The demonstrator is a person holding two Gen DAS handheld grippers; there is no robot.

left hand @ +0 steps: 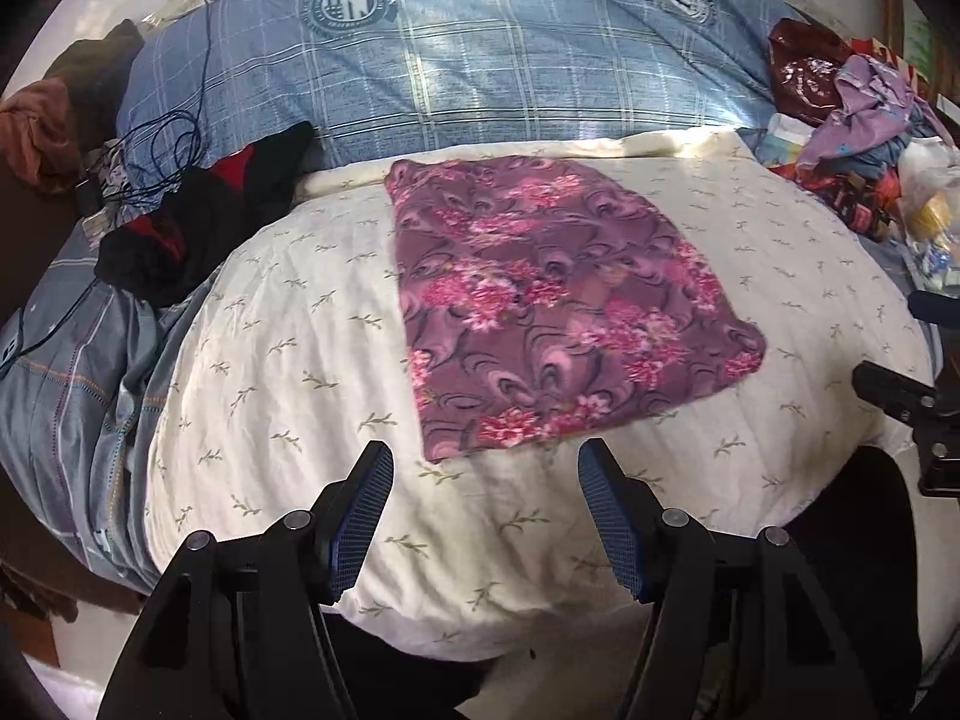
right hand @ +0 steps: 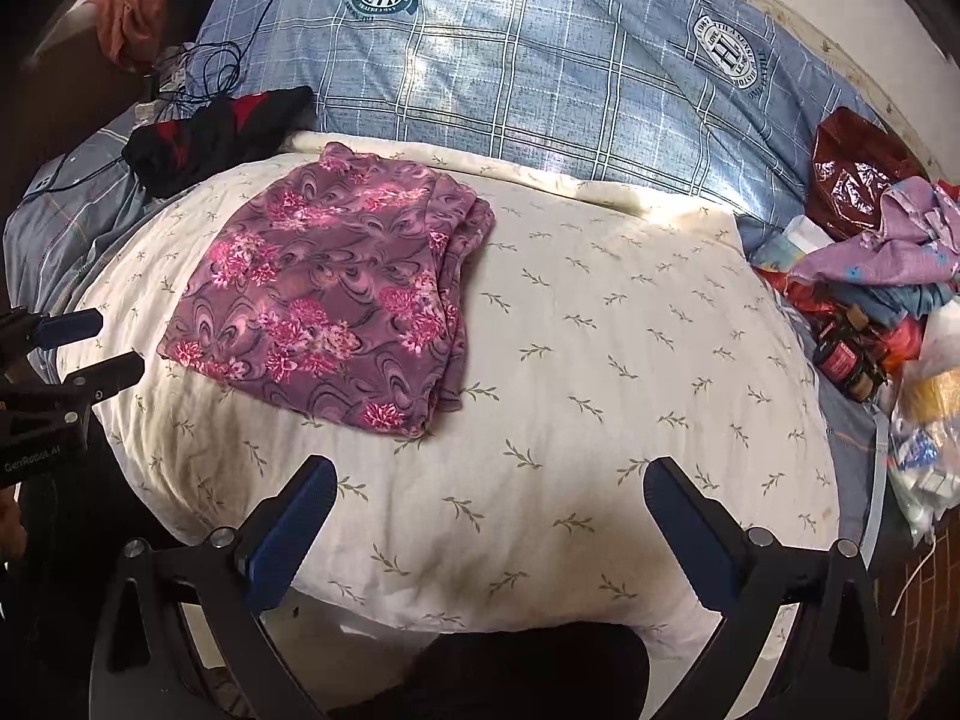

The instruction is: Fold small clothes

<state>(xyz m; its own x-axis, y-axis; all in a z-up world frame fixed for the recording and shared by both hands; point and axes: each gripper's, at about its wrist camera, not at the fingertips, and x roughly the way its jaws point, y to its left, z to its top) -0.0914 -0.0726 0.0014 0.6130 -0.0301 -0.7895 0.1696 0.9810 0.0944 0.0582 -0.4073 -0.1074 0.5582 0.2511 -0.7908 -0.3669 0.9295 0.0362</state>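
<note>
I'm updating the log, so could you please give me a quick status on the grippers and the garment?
Left gripper open, empty. Right gripper open, empty. Purple floral garment lies folded on cream pillow, untouched. Nothing in the way.

Cream leaf-print pillow on bed; blue plaid quilt behind, sunlit.

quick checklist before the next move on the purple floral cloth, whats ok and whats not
1. Purple floral cloth folded: ok, layered edges show on its right side.
2. Cloth lies flat on the cream pillow: ok.
3. Left gripper empty: ok, jaws apart, nothing between.
4. Right gripper empty: ok, jaws wide.
5. Both grippers clear of the cloth: ok.
6. Next garment ready: cannot tell; a clothes pile sits to the right.
</note>
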